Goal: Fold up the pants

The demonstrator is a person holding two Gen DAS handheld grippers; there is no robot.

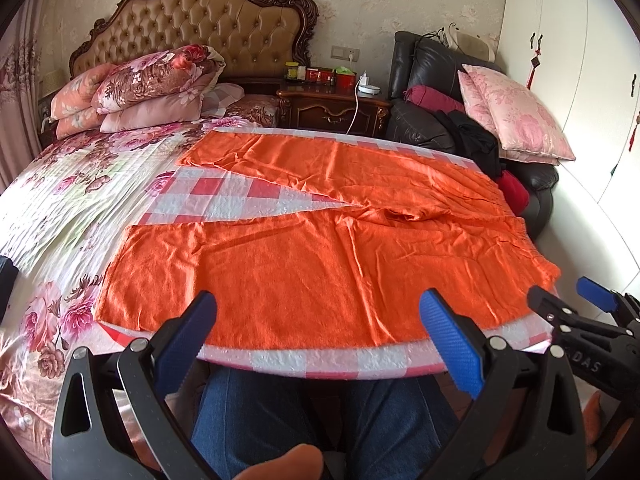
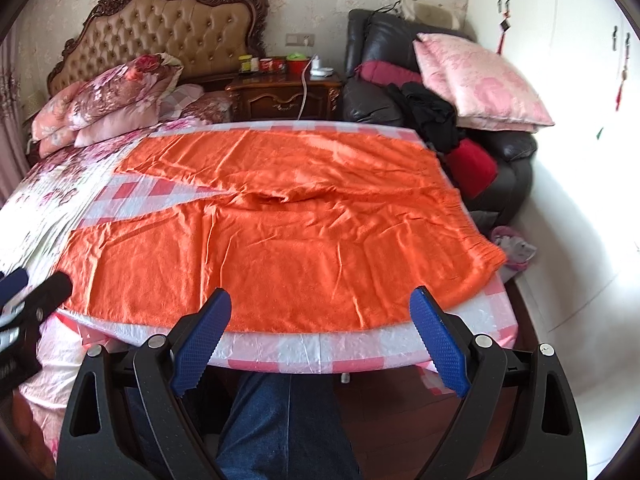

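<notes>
Orange pants (image 1: pixel 320 248) lie flat and unfolded in the middle of both views, on a pink and white checked cloth (image 1: pixel 224 200) that covers a bench (image 2: pixel 320 354). The waist is at the right of the frame, and the two legs spread apart toward the left. The left claw (image 1: pixel 320 332) is released, with its blue fingers wide apart just above the near edge of the pants. The right claw (image 2: pixel 320 328) is released too and holds nothing. Behind the bench, at the upper left, is a bed (image 1: pixel 72 184) with a flowered cover and a padded brown headboard (image 1: pixel 200 20). A dark wooden nightstand (image 1: pixel 332 108) is at the top centre, and a black leather armchair (image 2: pixel 376 80) with a pink pillow (image 2: pixel 480 84) at the upper right.
</notes>
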